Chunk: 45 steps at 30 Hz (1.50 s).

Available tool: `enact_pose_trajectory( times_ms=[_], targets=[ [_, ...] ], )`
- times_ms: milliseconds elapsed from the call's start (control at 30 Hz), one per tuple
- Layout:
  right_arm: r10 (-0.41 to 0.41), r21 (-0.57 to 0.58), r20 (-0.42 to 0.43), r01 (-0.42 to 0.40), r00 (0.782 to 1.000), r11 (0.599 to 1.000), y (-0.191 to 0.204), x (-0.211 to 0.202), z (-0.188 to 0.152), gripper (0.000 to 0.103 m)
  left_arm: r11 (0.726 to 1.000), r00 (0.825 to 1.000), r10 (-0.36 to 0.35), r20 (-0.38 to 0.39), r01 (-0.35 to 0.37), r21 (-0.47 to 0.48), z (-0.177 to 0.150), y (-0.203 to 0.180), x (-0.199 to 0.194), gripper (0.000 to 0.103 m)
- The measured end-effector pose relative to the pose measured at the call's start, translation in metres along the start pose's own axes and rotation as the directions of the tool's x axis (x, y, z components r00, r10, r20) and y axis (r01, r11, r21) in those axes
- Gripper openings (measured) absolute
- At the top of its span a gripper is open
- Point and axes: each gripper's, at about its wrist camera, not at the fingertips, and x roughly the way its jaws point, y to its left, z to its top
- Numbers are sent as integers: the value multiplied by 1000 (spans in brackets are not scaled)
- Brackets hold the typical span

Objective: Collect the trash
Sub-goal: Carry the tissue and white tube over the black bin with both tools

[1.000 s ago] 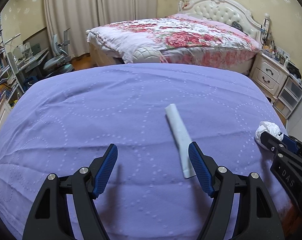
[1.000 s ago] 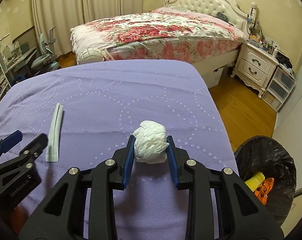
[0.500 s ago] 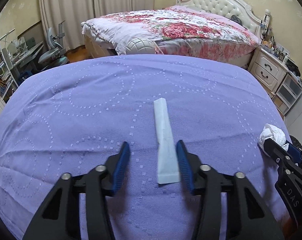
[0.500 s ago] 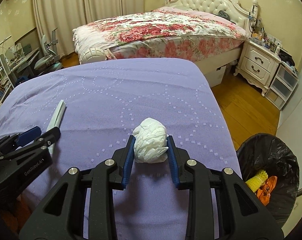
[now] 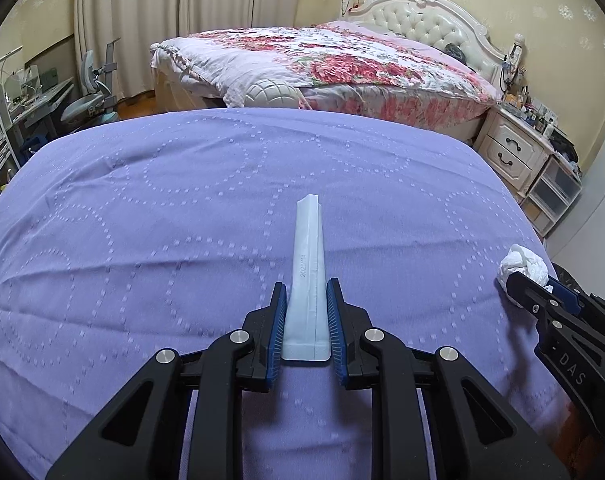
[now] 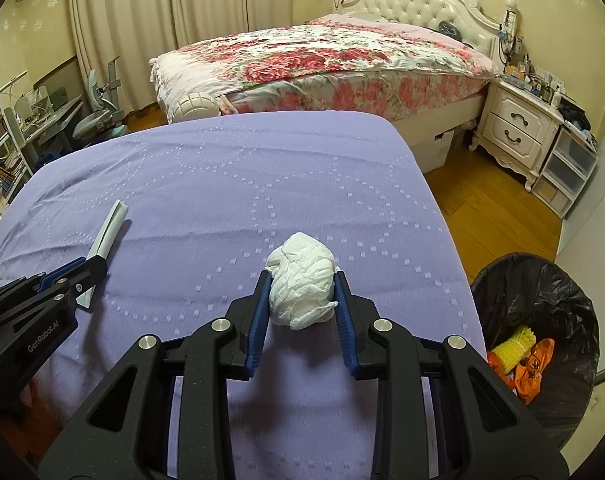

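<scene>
Long pale wrapper (image 5: 308, 280) pinched by left gripper (image 5: 305, 300) jaws on purple bench (image 5: 142, 208); crumpled white tissue (image 6: 301, 285) clamped by right gripper (image 6: 301, 294) jaws.

L gripper (image 5: 305, 326) pinches pale wrapper strip (image 5: 308, 280) on purple cloth (image 5: 142, 220); R gripper (image 5: 536, 286) pinches white tissue wad (image 5: 522, 262).

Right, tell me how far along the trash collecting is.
Done: the black bin beside the bed already holds yellow and orange scraps. In hand: the left gripper is shut on the pale wrapper; the right gripper clamps the crumpled tissue. Left: dropping both into the bin.
</scene>
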Motion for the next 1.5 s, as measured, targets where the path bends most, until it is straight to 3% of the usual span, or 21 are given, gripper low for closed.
enact_pose_trajectory(
  times_ms=[633,1033,1500],
  targets=[
    [15,-25,21,-15,1000,1000,8,-50,-49,30,998,999,-12,36,10,57,-38,-21,-34,22],
    [8,11,60,-9,998,1000,-13,-86,-68,30,990,997,-61,54,54,131,-58,-56,-50,22],
    [-137,133,100,123,986,984,-85,-119,-87,30,952,986,-153,67,129,277,-69,-125,-60,22]
  ],
)
